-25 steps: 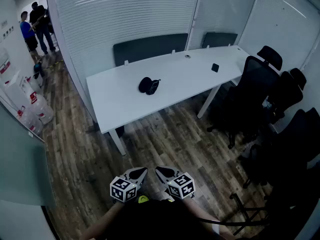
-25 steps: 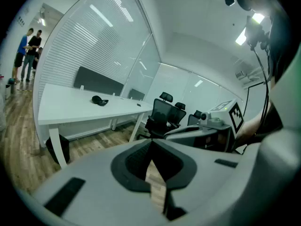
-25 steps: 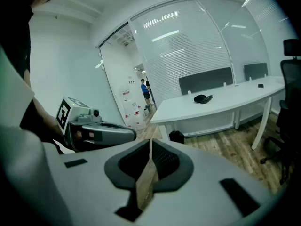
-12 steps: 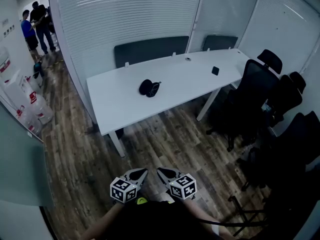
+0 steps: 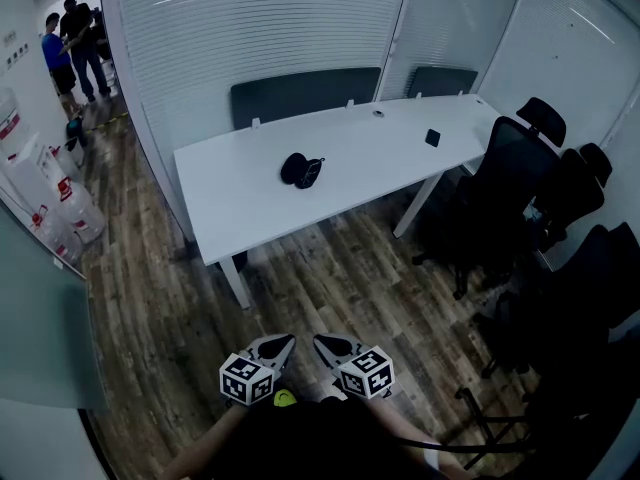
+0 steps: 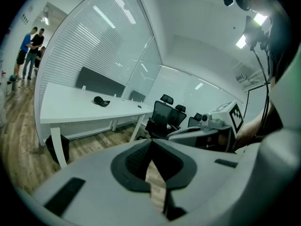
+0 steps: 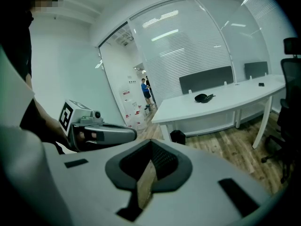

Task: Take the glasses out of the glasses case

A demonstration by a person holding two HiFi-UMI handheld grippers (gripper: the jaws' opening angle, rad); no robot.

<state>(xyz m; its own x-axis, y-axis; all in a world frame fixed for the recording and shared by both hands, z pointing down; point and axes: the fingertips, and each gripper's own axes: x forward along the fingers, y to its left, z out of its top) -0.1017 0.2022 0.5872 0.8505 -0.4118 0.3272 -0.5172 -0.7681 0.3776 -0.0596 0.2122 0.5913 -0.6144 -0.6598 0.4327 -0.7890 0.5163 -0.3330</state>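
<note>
A black glasses case (image 5: 292, 168) lies on the long white table (image 5: 350, 173) across the room, with a dark item, likely the glasses, right beside it (image 5: 309, 173). The same case shows small in the left gripper view (image 6: 99, 100) and in the right gripper view (image 7: 203, 97). Both grippers are held low and close to the person's body, far from the table. My left gripper (image 5: 278, 347) (image 6: 151, 143) is shut and holds nothing. My right gripper (image 5: 327, 345) (image 7: 151, 143) is shut too, also with nothing in it.
Several black office chairs (image 5: 505, 193) crowd the table's right end. A small black object (image 5: 431, 137) lies on the table's right part. A black bin (image 7: 178, 136) stands under the table. Water bottles (image 5: 68, 213) and people (image 5: 62, 43) are beyond the glass wall at left.
The head view has shifted slightly, so the table sits a little further right in it. Both grippers stay shut near the body, about where they were.
</note>
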